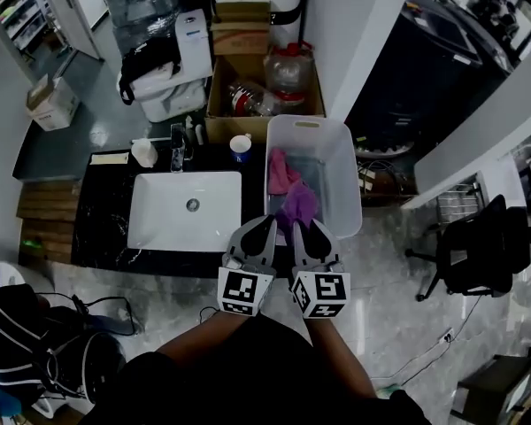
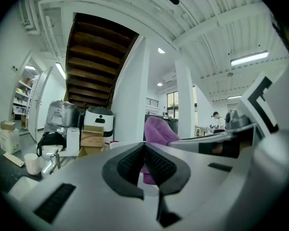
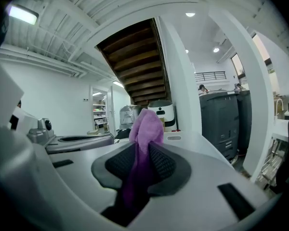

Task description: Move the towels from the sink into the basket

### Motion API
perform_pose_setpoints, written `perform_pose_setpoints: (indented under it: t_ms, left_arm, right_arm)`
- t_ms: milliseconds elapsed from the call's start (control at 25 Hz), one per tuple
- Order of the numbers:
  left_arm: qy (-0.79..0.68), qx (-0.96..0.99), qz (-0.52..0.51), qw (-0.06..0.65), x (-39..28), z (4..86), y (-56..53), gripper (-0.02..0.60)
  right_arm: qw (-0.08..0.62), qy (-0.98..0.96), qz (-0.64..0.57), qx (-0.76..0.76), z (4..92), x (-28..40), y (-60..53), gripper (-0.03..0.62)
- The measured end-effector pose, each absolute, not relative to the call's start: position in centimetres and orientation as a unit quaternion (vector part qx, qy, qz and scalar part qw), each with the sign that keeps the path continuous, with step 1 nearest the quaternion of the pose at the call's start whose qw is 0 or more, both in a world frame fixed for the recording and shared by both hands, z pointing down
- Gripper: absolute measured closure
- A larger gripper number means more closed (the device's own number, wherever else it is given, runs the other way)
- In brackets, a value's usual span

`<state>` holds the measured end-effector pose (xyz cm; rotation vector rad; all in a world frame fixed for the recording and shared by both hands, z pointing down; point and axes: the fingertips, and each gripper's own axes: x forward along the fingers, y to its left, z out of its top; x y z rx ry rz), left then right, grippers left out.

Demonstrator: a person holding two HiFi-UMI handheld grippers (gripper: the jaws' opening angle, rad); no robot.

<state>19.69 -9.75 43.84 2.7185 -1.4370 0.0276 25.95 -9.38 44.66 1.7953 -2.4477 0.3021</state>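
Basket (image 1: 344, 175), white and rectangular, stands just right of the sink (image 1: 159, 212), which is set in a dark counter (image 1: 97, 211). The right gripper (image 3: 145, 150) is clamped on a purple towel (image 3: 145, 124), and holds it over the near part of the basket. A pink towel (image 1: 280, 170) lies inside the basket, toward its far left. The left gripper (image 2: 144, 147) is just left of the right one, its jaws together with nothing between them.
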Motion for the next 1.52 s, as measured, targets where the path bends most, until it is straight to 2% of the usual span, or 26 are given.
perform_pose_setpoints:
  t_ms: [440, 640, 760, 1000, 1360, 1520]
  left_arm:
    - [-0.417, 0.908, -0.027, 0.032, 22.0, 41.8, -17.7, 0.569]
    - [-0.417, 0.907, -0.030, 0.046, 22.9, 42.1, -19.6, 0.569]
    - [-0.426, 0.903, -0.030, 0.047, 23.9, 42.0, -20.5, 0.569]
    - [-0.478, 0.877, -0.013, 0.040, 24.7, 42.6, -23.0, 0.569]
    - [-0.531, 0.847, 0.005, 0.036, 25.6, 43.7, -26.6, 0.569]
    - [-0.531, 0.846, 0.014, 0.034, 26.5, 44.2, -27.9, 0.569]
  right_arm:
    - [0.071, -0.763, 0.104, 0.634, 45.3, 28.9, -16.4, 0.499]
    - [0.113, -0.760, 0.123, 0.628, 47.3, 30.6, -19.1, 0.496]
    - [0.141, -0.762, 0.148, 0.614, 49.1, 32.1, -21.1, 0.494]
    - [0.152, -0.778, 0.189, 0.579, 51.6, 33.6, -24.8, 0.493]
    - [0.235, -0.768, 0.212, 0.556, 57.6, 34.9, -31.6, 0.491]
    - [0.244, -0.759, 0.256, 0.546, 60.3, 35.0, -33.5, 0.491]
